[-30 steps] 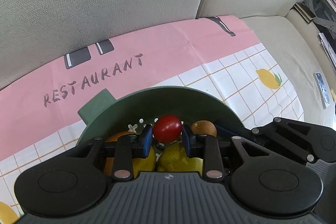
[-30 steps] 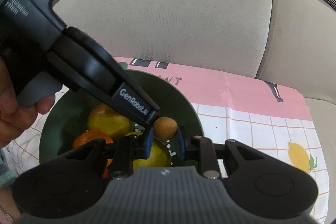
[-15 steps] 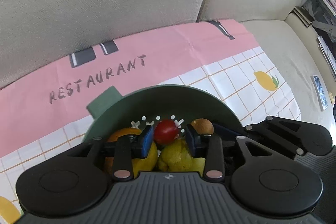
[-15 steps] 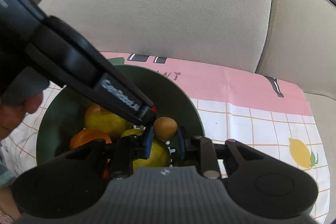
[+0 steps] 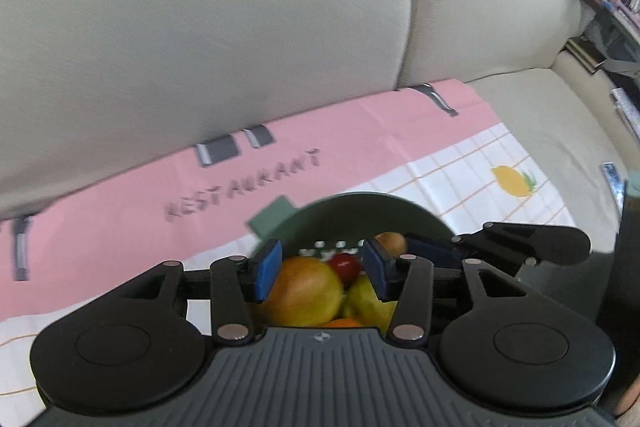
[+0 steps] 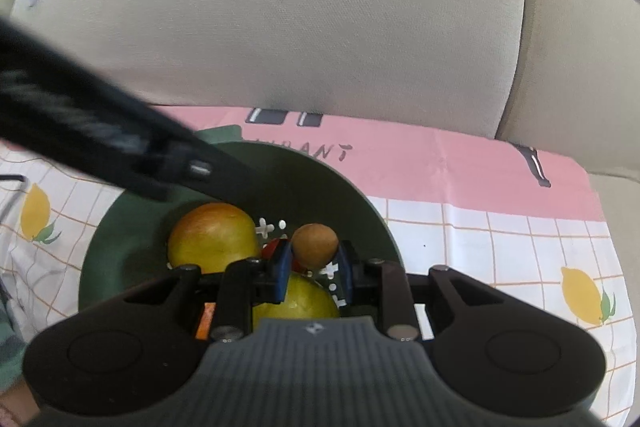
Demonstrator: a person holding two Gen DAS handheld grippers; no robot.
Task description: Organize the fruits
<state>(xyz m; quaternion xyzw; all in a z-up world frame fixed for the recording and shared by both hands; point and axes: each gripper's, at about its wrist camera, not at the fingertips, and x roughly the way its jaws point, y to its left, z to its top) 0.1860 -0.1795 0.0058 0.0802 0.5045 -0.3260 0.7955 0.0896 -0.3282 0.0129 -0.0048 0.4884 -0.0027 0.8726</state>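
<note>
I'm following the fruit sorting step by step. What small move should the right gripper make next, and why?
Probably open the right gripper to drop the small brown fruit. Its pads are shut on it above the green bowl, and the left gripper, whose jaws have just been opening, has let its red fruit go there.

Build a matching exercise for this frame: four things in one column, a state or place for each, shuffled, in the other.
Things:
1. left tongs
2. right tongs
3. red fruit
4. bowl

States:
A. shut on the brown fruit
B. lying loose among fruit in the bowl
C. open, nothing between the pads
D. standing on the printed cloth

Pairs: 1-C, 2-A, 3-B, 4-D
</note>
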